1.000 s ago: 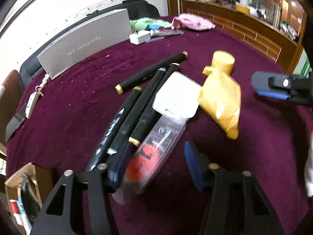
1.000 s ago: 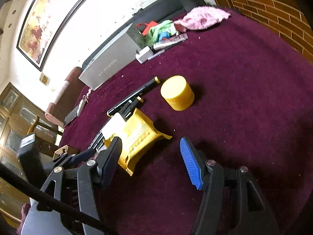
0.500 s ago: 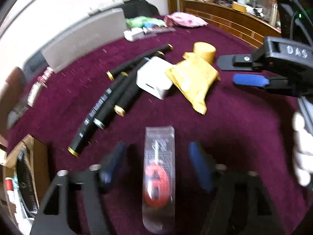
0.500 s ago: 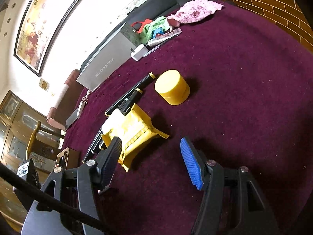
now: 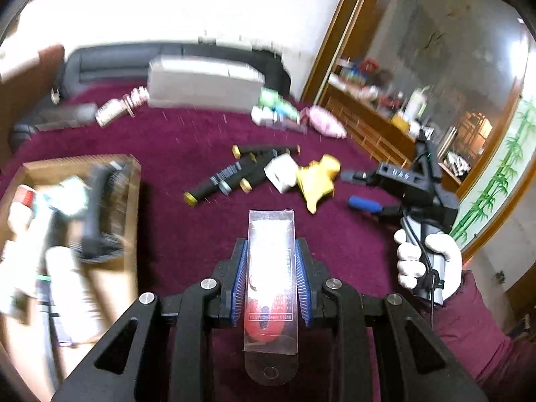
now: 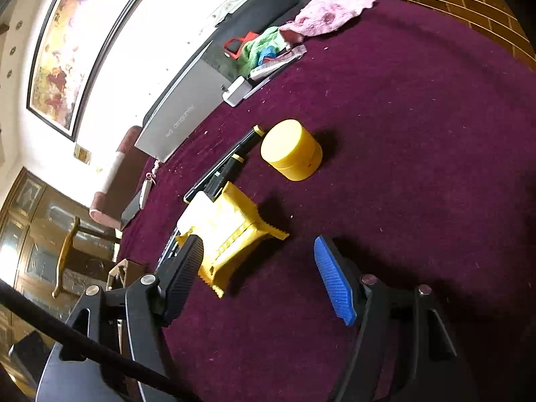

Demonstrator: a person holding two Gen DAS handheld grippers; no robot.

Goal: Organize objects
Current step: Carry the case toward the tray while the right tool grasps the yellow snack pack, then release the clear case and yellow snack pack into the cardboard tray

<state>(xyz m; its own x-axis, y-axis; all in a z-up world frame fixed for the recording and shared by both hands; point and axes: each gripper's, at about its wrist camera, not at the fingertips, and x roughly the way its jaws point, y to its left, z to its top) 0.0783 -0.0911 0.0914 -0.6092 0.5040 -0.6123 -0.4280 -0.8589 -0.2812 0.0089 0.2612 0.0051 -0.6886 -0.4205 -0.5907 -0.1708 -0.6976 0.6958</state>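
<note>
My left gripper (image 5: 270, 268) is shut on a clear plastic pack (image 5: 271, 278) with a red item inside, held above the maroon tabletop (image 5: 187, 134). A cardboard box (image 5: 130, 181) holding several items sits to its left. Ahead lie black markers (image 5: 231, 174), a white block (image 5: 280, 171) and a yellow pouch (image 5: 316, 181). My right gripper (image 6: 258, 274) is open and low over the table, with the yellow pouch (image 6: 231, 231) partly between its fingers. A yellow round tub (image 6: 291, 149) stands beyond it. The right gripper also shows in the left wrist view (image 5: 361, 189).
A grey carton (image 6: 181, 117) stands at the table's far edge, with a white adapter (image 6: 236, 91), green cloth (image 6: 259, 48) and pink cloth (image 6: 326, 10) beside it. A key fob (image 6: 145, 191) lies at the left. A wooden sideboard (image 5: 375, 124) stands beyond the table.
My left gripper closed on the clear pack and lifted it back, away from the markers; the cardboard box came into view. My right gripper edged closer to the yellow pouch, still open.
</note>
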